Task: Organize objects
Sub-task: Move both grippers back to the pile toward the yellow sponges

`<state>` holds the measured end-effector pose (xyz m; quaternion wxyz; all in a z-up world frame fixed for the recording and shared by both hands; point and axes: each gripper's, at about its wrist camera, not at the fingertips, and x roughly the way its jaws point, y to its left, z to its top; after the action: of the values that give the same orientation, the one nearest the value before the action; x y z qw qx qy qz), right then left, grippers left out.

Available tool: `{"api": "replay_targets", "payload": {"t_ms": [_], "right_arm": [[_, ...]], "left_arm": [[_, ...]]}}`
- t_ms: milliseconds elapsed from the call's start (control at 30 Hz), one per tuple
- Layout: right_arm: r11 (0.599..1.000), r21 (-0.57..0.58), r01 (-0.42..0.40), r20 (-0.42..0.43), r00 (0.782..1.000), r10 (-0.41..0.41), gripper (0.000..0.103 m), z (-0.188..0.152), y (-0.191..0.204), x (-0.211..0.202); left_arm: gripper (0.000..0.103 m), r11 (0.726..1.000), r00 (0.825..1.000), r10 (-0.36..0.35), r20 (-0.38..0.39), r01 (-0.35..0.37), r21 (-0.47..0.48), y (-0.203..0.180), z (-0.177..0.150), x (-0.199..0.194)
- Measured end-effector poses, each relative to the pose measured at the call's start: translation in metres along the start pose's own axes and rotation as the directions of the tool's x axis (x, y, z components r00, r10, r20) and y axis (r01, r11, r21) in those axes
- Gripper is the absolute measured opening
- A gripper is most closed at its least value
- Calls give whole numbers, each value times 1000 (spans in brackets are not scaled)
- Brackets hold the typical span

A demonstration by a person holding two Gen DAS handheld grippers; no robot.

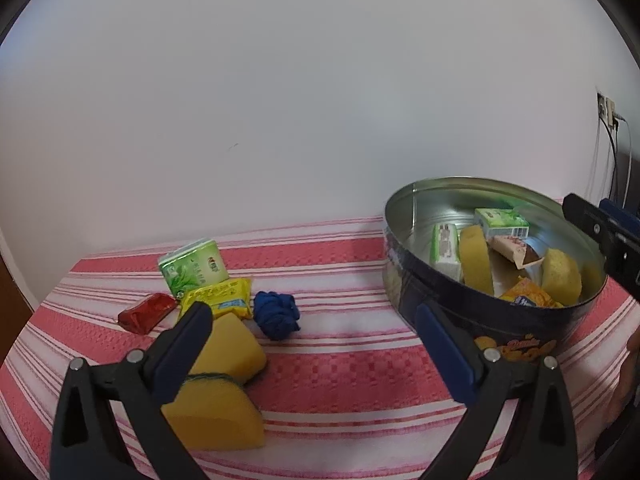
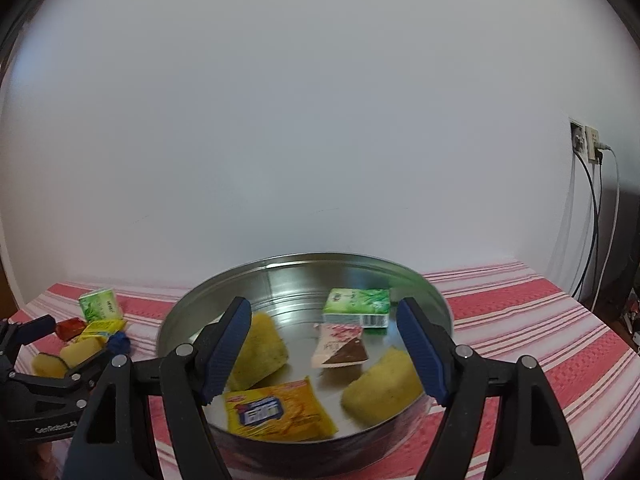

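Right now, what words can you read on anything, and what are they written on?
"GenRobot.AI": white letters on the left gripper body, its end cut off.
Orange script on the tin wall: too blurred.
Green packs, yellow packet, yellow pouch: print too small or blurred.

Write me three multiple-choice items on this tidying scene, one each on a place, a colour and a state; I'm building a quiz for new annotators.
1. Where does the blue yarn ball lie?
A. In the tin
B. On the striped cloth, left of the tin
C. Between the right tongs

2. What colour is the small wrapped packet left of the yellow packet?
A. Red
B. Purple
C. White

3. How do the left tongs stand?
A. Shut on a sponge
B. Shut on the tin's rim
C. Open, holding nothing

Key: 1 B, the ball rests on the cloth outside the tin; 2 A, its wrapper is glossy red; 3 C, the fingers are spread wide apart.
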<state>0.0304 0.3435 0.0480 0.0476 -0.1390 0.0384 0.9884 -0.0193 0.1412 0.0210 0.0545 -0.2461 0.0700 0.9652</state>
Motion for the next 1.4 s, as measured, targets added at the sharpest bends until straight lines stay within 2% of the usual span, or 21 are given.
{"api": "replay_targets", "payload": {"t_ms": [200, 433, 700, 900, 1067, 1133, 1200, 1267, 1333, 1400], "right_arm": [[999, -5, -32, -22, 999, 32, 77, -7, 23, 1], [994, -31, -106, -39, 994, 105, 77, -11, 53, -4], [981, -69, -183, -55, 982, 180, 77, -18, 86, -8], [972, -42, -230, -97, 969, 225, 77, -23, 103, -7], [967, -35, -252, -128, 961, 246, 77, -26, 114, -3], [966, -28, -256, -136, 959, 250, 77, -26, 116, -4], [964, -21, -264, -148, 955, 258, 77, -27, 119, -2], [963, -22, -270, -164, 951, 263, 77, -27, 123, 0], [961, -28, -275, -175, 948, 266, 77, -27, 128, 1], [960, -30, -277, -178, 947, 268, 77, -28, 132, 1]], "left_arm": [[103, 1000, 1000, 11, -5, -12, -17, 14, -6, -6], [103, 997, 998, 60, 7, -60, -56, 41, -14, -17], [103, 988, 995, 10, -99, -25, -151, 71, -24, -9], [102, 975, 976, -4, -220, -46, -219, 89, -34, 8], [97, 963, 948, -68, -310, -19, -268, 105, -44, 21], [97, 955, 944, -103, -312, 6, -296, 110, -47, 21], [94, 963, 946, -105, -308, 19, -269, 108, -48, 19], [80, 971, 949, -120, -293, 50, -235, 103, -46, 14], [70, 970, 947, -165, -277, 106, -217, 101, -46, 10], [70, 970, 945, -177, -276, 120, -211, 103, -46, 8]]}}
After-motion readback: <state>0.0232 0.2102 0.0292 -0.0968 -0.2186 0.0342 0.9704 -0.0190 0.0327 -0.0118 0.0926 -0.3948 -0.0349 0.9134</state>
